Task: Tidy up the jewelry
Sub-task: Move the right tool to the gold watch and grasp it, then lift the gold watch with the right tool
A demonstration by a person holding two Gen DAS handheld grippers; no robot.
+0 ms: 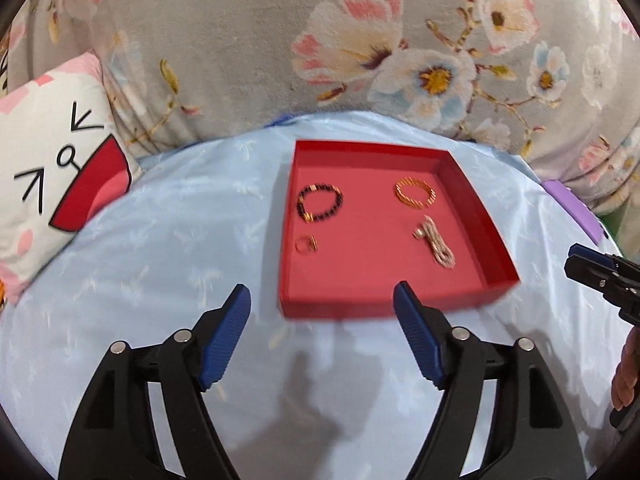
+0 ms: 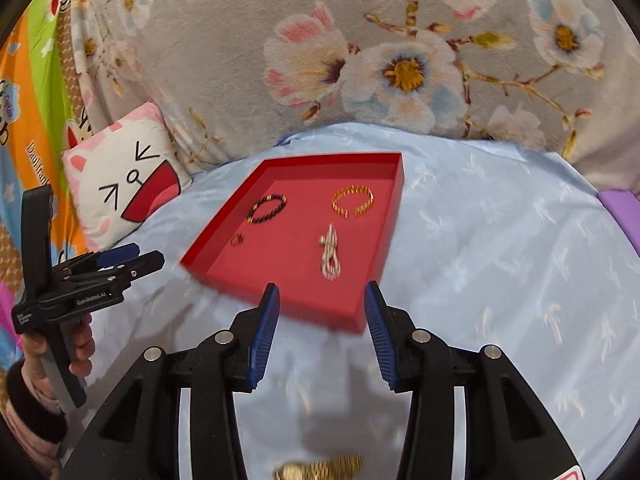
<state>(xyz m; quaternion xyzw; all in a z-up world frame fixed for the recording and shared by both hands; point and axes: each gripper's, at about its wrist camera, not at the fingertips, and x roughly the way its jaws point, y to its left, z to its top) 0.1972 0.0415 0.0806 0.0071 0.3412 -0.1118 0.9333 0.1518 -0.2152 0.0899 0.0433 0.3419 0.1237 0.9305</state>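
Note:
A red tray (image 1: pixel 360 276) (image 2: pixel 288 280) lies on the light blue cloth (image 1: pixel 160 240). It holds a dark bead bracelet (image 1: pixel 320 203) (image 2: pixel 267 208), a gold bracelet (image 1: pixel 415 193) (image 2: pixel 353 201), a small ring (image 1: pixel 306 244) (image 2: pixel 237 239) and a pale chain (image 1: pixel 435 242) (image 2: pixel 330 258). My left gripper (image 1: pixel 321 292) (image 2: pixel 148 255) is open and empty, just short of the tray's near edge. My right gripper (image 2: pixel 321 289) (image 1: pixel 576 258) is also open and empty, at the tray's near corner. A blurred gold piece (image 2: pixel 320 470) lies on the cloth under the right gripper.
A cat-face pillow (image 1: pixel 52 168) (image 2: pixel 120 184) leans at the left of the cloth. A grey floral blanket (image 1: pixel 260 60) rises behind the tray. A purple object (image 1: pixel 572 208) sits at the right edge. A hand (image 2: pixel 48 360) holds the left gripper's handle.

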